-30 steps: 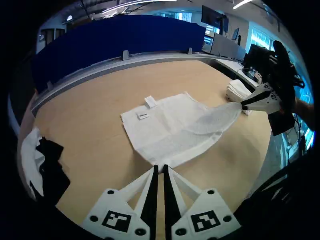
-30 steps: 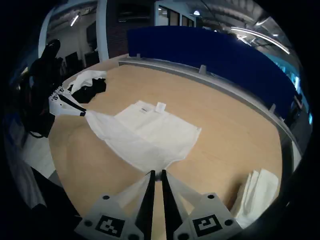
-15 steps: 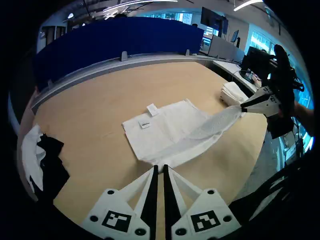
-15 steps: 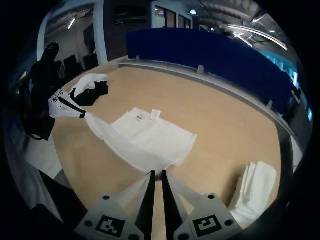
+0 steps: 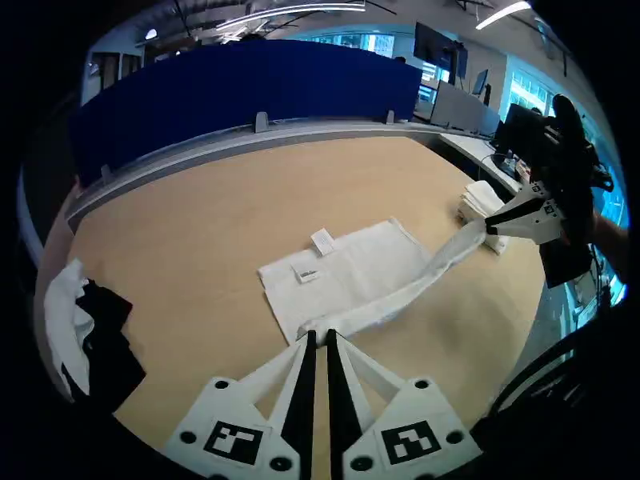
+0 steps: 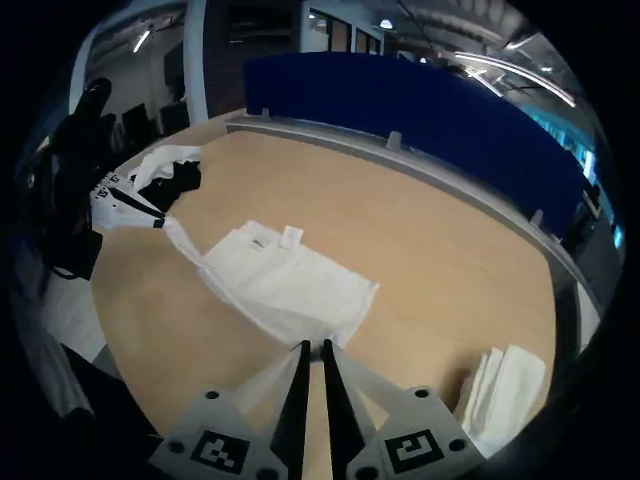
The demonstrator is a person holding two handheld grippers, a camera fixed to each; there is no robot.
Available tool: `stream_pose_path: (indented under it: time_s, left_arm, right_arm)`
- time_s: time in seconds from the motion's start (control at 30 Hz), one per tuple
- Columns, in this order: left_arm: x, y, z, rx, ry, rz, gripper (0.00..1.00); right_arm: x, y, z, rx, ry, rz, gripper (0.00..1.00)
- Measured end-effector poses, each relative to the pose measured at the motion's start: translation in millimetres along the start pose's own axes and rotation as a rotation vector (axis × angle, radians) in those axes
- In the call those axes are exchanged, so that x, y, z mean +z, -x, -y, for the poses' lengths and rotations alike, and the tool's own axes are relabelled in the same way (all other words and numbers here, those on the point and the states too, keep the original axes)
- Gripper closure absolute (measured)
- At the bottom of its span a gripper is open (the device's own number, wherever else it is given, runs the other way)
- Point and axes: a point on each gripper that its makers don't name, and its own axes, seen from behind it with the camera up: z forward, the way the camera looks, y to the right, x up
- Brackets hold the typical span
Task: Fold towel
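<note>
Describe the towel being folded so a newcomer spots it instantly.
On the wooden table before the blue divider, the towel lies spread mid-table. Unlike the folded stack at the edge and the black-and-white heap, it carries two small tags, and the left gripper and right gripper pinch its near corners.

Towel [image 5: 352, 276] corner hidden between fingers [image 5: 303, 384]; tag [image 5: 322, 241] print illegible.
</note>
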Motion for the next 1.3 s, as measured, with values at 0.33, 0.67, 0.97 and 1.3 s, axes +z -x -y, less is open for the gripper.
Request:
stream_pose_path:
  time_s: [0.33, 0.67, 0.97, 1.3]
  left_arm:
    - [41.4, -15, 27.0, 0.011, -0.034, 0.0, 0.91]
    - [70.5, -8, 38.4, 0.001, -0.031, 0.033, 0.91]
    - [96.3, 1, 48.0, 0.017, -0.051, 0.055, 0.91]
    - [116.6, -4, 60.5, 0.029, -0.084, 0.05, 0.86]
  right_arm:
    - [43.4, -12, -24, -0.002, 0.017, 0.025, 0.88]
    - [73.6, 1, -34, 0.032, 0.006, 0.069, 0.88]
    - [99.5, 9, -43, 0.07, 0.016, 0.083, 0.88]
    - [121.2, 7, -56, 0.087, 0.048, 0.08, 0.86]
